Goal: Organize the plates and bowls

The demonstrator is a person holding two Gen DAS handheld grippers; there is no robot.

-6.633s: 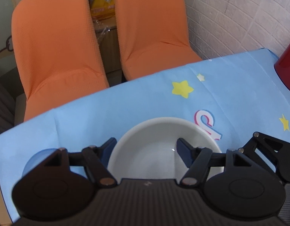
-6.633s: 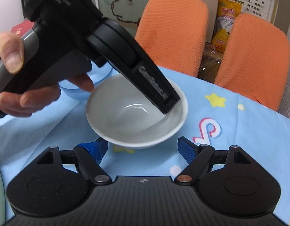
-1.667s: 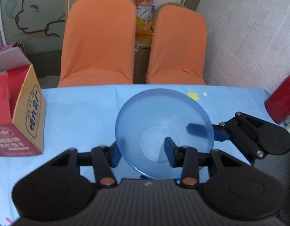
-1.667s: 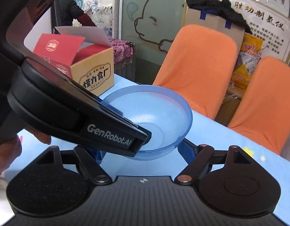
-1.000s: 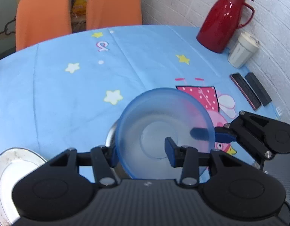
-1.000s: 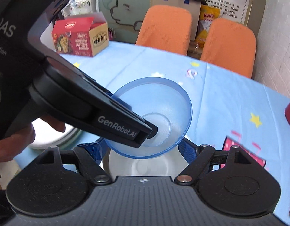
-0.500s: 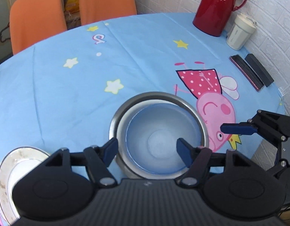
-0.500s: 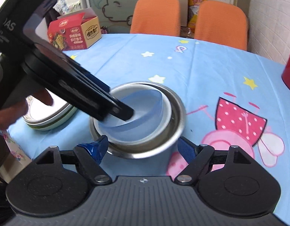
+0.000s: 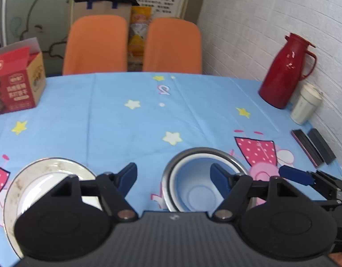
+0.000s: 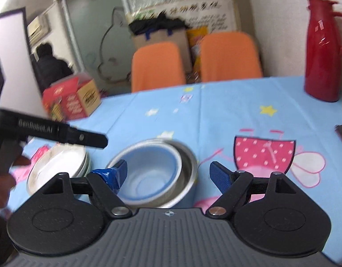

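1. Your left gripper [image 9: 173,175] has just been opening; its jaws now stand spread with nothing between them, above the bare cloth between the plates [image 9: 48,178] and the bowls.
2. Your right gripper [image 10: 166,173] is spread and empty too, hovering over the near rim of the bowls.
3. The blue bowl [image 9: 197,187] sits nested in a white bowl [image 9: 174,178], itself inside the metal bowl [image 9: 186,153], on the surface [image 9: 126,122].
4. The nesting step looks finished; the plates lie stacked just left of the bowls.
5. Next, I judge, check the surface for leftover dishes; none show here.
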